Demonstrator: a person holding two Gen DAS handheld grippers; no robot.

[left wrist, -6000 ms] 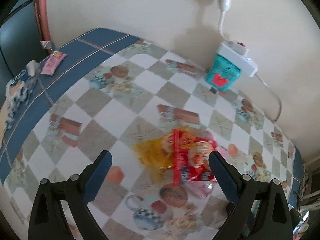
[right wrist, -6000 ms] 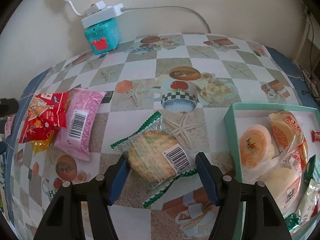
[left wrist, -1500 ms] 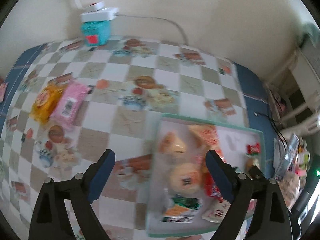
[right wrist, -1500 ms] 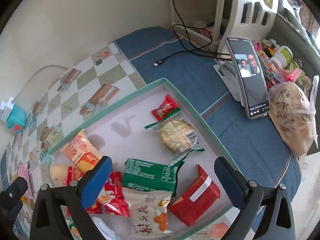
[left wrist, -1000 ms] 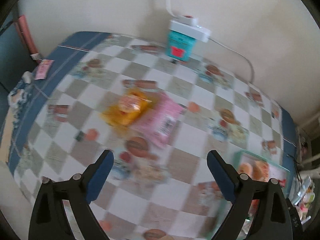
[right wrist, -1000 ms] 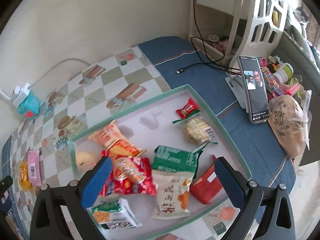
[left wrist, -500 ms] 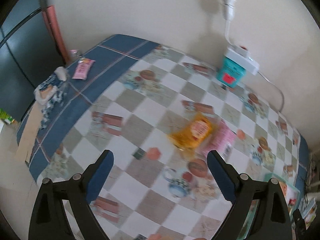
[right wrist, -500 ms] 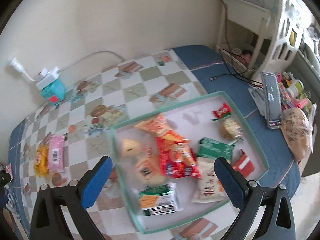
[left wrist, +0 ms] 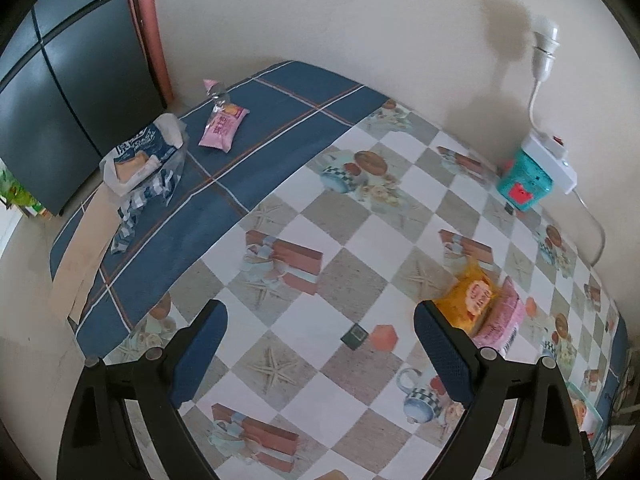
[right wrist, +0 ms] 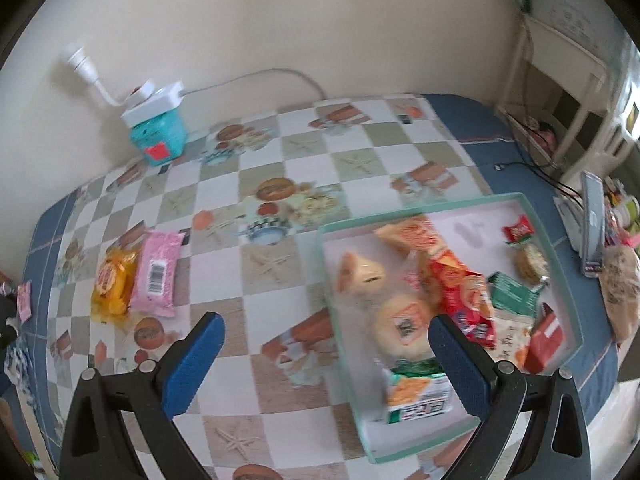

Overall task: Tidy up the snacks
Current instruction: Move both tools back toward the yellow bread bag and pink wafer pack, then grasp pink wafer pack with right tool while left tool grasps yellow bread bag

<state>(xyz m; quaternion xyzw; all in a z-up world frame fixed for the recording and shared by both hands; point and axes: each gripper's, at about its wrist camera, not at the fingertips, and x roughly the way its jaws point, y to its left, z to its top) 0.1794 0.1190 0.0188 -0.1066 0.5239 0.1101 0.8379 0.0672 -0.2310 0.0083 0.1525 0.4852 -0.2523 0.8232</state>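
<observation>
Fingers of the left gripper [left wrist: 320, 344] stood apart over the tablecloth [left wrist: 304, 216], empty, yellow packet [left wrist: 470, 298] and pink packet [left wrist: 502, 320] touching beside its right finger. Right gripper [right wrist: 326, 356] gaped empty above the snack tray [right wrist: 560, 264].

Black claw [left wrist: 320, 320] frames (silver screws), blue pads [right wrist: 192, 354].

I see a cream wall [left wrist: 320, 12] at twelve o'clock, a dark cabinet [left wrist: 60, 92] at ten, and a white shelf [right wrist: 568, 92] at two behind the checkered table [right wrist: 280, 272].
</observation>
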